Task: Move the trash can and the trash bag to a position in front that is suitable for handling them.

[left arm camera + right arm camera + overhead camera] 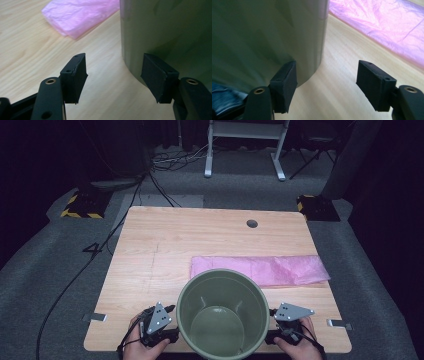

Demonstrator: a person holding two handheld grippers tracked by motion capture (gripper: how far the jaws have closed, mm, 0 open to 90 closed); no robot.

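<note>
A green bucket stands upright and open-mouthed on the wooden worktop, close to the edge nearest the person, its inside bare. Just beyond the bucket a flat pink plastic bag lies on the wood, stretching away to the bucket's right; its near edge is hidden behind the bucket's rim. The left tool sits just to the left of the bucket, held in a hand, with its jaws spread wide and nothing between them; in the left gripper view one jaw lies close against the bucket's curved wall while the other hangs over bare wood. The right tool sits just to the right of the bucket, held in the other hand, its jaws likewise wide apart and gripping nothing, one jaw near the bucket's wall. No brand, label or writing can be read on the bucket, the bag or the tools. A small round hole marks the worktop well beyond the bucket.
</note>
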